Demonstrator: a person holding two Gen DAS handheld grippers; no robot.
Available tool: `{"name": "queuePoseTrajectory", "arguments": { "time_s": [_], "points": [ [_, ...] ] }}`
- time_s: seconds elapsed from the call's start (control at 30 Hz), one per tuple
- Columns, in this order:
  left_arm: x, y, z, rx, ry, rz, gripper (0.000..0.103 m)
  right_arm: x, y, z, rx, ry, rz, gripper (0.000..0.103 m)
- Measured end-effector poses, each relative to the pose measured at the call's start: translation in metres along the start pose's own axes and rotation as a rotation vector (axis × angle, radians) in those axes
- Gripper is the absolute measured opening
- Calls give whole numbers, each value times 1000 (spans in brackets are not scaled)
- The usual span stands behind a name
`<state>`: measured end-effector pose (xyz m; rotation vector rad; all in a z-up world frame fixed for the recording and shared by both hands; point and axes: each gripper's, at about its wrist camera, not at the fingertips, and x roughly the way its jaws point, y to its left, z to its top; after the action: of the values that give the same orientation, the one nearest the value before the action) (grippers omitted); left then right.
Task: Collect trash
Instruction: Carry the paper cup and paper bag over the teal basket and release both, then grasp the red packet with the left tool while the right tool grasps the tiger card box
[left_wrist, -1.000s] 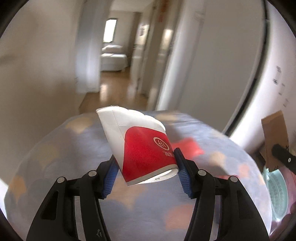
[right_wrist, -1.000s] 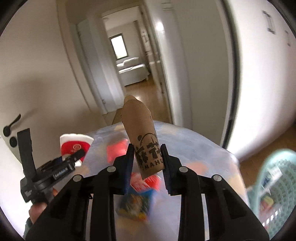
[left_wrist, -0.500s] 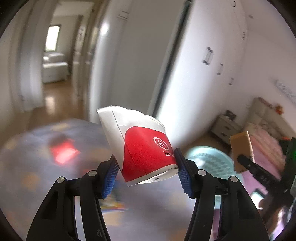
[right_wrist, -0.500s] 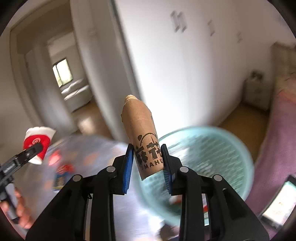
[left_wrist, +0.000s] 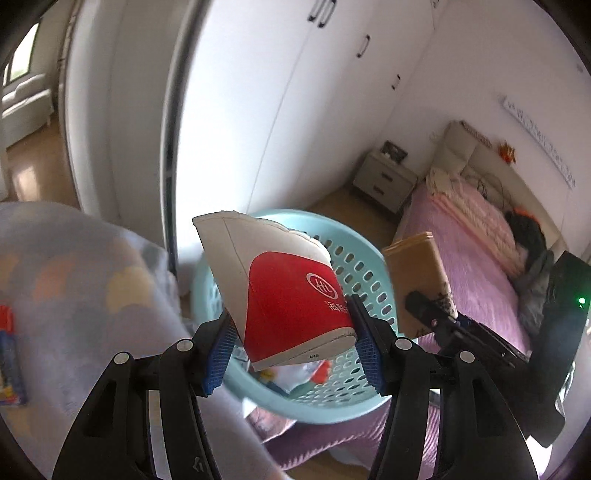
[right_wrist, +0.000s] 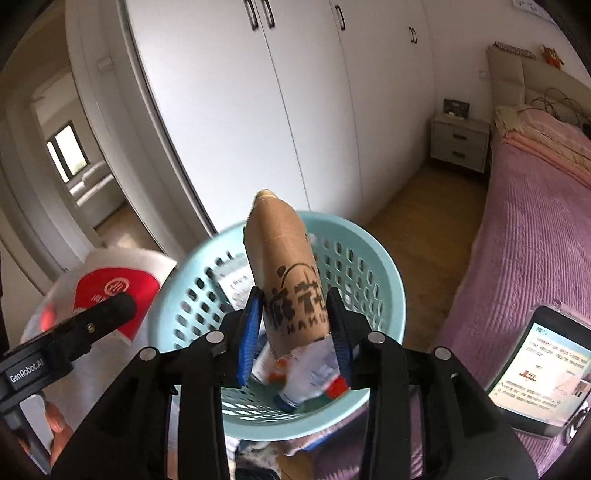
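My left gripper (left_wrist: 293, 343) is shut on a crushed red and white paper cup (left_wrist: 284, 291), held over the near rim of a light blue plastic basket (left_wrist: 354, 258). In the right wrist view my right gripper (right_wrist: 293, 325) has a flattened brown paper cup (right_wrist: 284, 273) upright between its blue pads, above the basket (right_wrist: 384, 258). Its jaws are opening and the pads still touch the cup. Wrappers and a bottle (right_wrist: 306, 373) lie inside the basket. The left gripper (right_wrist: 110, 310) and its cup (right_wrist: 118, 280) show at the basket's left.
A pastel-patterned cloth (left_wrist: 74, 295) with a colourful packet (left_wrist: 11, 362) lies left of the basket. A pink bed (right_wrist: 535, 221) with a lit phone (right_wrist: 543, 369) on it is to the right. White wardrobe doors (right_wrist: 295, 92) and a nightstand (right_wrist: 460, 142) stand behind.
Both grippers swung right from the patterned cloth to above the blue basket, each still carrying its cup. The right jaws stand a little wider than before.
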<state>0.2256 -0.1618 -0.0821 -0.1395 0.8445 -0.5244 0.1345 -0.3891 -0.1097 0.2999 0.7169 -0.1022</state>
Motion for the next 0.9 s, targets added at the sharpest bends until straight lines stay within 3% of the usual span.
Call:
{"name": "queuePoseTrajectory", "arguments": {
  "time_s": [0.1, 0.17, 0.2, 0.27, 0.53, 0.7, 0.9],
  "points": [
    [18, -4, 5, 8, 37, -34, 58, 10, 1, -3, -30, 24, -23, 35],
    [23, -2, 5, 9, 55, -41, 60, 17, -1, -4, -27, 41, -31, 50],
    [20, 0, 3, 15, 51, -49, 60, 25, 4, -1, -25, 48, -26, 51],
    [12, 8, 2, 21, 39, -36, 72, 30, 2, -2, -26, 58, -36, 51],
    [-51, 43, -1, -26, -68, -11, 73, 20, 5, 0, -22, 56, -9, 54],
    [-103, 73, -2, -52, -171, 86, 73, 2, 40, -2, -87, 7, 37, 54],
    [-153, 119, -11, -70, -245, 307, 73, -10, 98, -11, -192, -18, 115, 56]
  ]
}}
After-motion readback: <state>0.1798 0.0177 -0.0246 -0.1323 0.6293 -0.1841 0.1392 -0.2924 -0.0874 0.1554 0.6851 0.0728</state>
